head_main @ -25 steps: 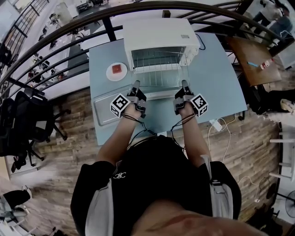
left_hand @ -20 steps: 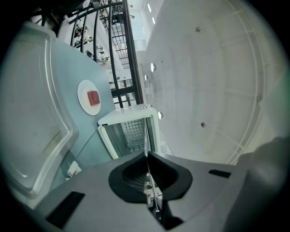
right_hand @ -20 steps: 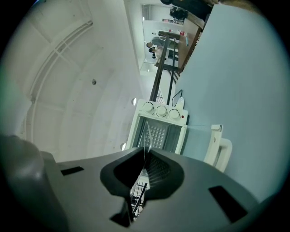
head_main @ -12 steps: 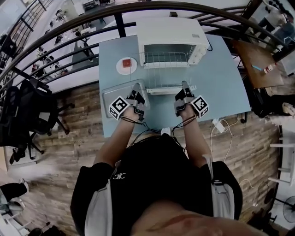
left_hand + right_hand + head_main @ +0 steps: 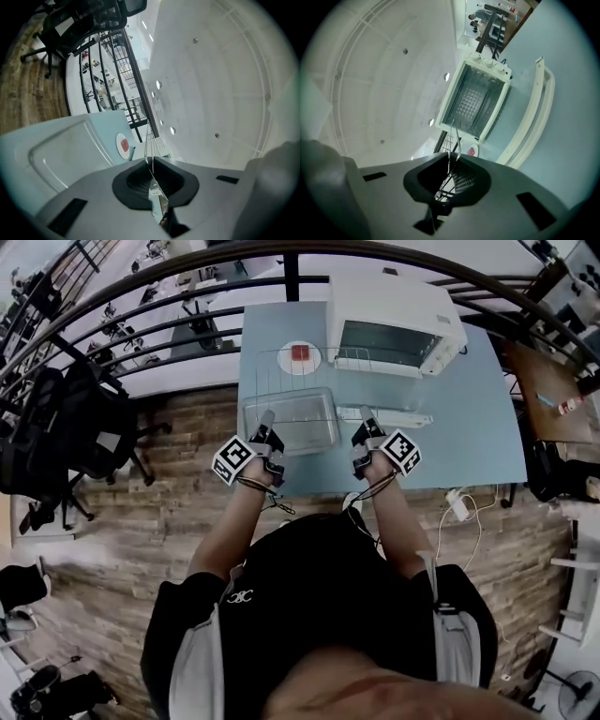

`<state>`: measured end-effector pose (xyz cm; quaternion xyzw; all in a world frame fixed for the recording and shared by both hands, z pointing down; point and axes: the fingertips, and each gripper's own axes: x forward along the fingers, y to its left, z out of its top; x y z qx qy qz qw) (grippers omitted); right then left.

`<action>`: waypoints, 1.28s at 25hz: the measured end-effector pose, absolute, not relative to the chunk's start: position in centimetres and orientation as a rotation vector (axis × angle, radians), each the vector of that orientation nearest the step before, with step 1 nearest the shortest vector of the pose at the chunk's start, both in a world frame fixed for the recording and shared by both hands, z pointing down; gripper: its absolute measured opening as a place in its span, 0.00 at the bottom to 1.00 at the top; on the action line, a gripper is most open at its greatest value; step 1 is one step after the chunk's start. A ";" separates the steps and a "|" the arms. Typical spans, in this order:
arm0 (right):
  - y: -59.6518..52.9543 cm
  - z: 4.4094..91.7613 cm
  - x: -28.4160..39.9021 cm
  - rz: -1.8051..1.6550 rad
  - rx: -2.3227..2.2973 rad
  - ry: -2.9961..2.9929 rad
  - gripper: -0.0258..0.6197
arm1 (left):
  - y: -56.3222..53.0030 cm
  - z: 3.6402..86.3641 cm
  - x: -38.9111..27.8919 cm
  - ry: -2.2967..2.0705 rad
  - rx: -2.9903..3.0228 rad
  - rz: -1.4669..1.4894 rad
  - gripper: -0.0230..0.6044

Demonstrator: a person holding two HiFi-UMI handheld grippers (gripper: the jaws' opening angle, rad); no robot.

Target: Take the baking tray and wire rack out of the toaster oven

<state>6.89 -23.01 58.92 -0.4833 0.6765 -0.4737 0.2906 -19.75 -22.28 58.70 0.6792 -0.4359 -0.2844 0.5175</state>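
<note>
While aloft, wire rack (image 5: pixel 314 381) between closed fingers (image 5: pixel 265 420).

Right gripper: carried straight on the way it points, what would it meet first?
Probably the toaster oven at its open front, the wire rack in the right gripper arriving first. The open door seems to lie beside that line; depth is unclear.

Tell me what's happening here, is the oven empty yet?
A person holds the wire rack with both tools: the left gripper and the right gripper are each shut on its near edge. The rack is out of the toaster oven, whose door hangs open, and is carried roughly level to the oven's left. The baking tray already lies on the table, under the rack. The oven looks empty.
</note>
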 end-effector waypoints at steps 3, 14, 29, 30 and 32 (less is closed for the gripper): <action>-23.0 59.5 5.0 -1.312 -1.269 1.834 0.06 | -21.5 58.9 -21.5 -1.091 1.619 -0.677 0.07; -20.7 64.0 -3.3 -1.474 -1.314 1.944 0.09 | -18.0 63.2 -29.4 -1.192 1.589 -0.570 0.09; -19.3 69.3 -3.7 -1.649 -1.436 1.919 0.11 | -16.8 67.8 -29.5 -1.211 1.551 -0.384 0.13; -19.3 69.5 -3.6 -1.654 -1.441 1.915 0.11 | -16.8 67.9 -29.4 -1.217 1.553 -0.372 0.13; -19.1 70.0 -3.3 -1.670 -1.454 1.896 0.11 | -16.8 68.3 -29.3 -1.236 1.555 -0.351 0.13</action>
